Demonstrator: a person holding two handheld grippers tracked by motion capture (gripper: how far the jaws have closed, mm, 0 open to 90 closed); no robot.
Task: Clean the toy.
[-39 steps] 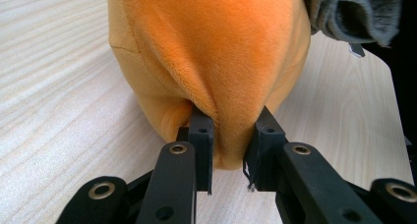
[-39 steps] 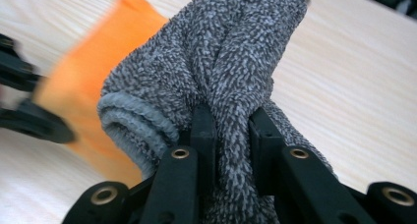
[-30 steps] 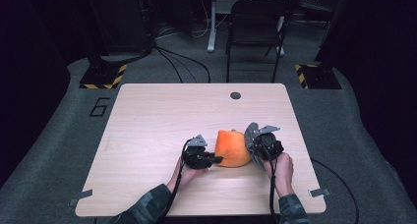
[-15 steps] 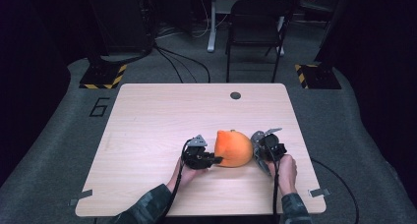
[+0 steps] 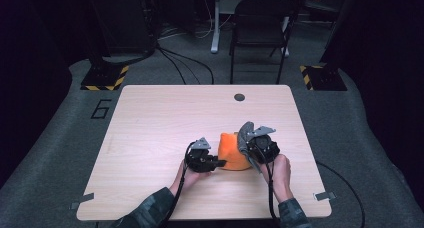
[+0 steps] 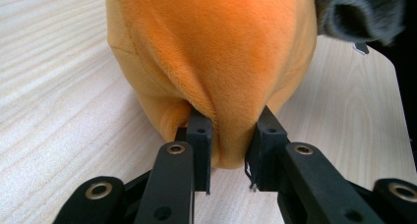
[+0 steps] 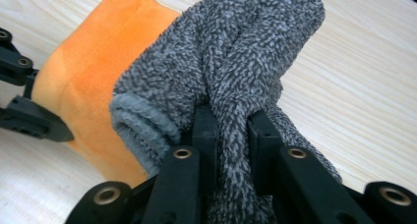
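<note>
**Two tools, two cloths at the table's near right**

We see the wooden table (image 5: 165,123) carrying an orange plush cloth (image 5: 233,152), bunched upright between the tools. Our left tool (image 6: 230,135) has just eased its jaws slightly, yet they pinch a fold of the orange cloth. Our right tool (image 7: 231,130) is clamped on a grey fuzzy cloth (image 7: 236,52), raised just beside the orange one

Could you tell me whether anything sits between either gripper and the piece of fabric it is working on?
Nothing visible does. The left gripper is already clamped on a fold of the orange plush cloth, and the right gripper is already clamped on the grey fuzzy cloth, which rests against the orange one.
</note>
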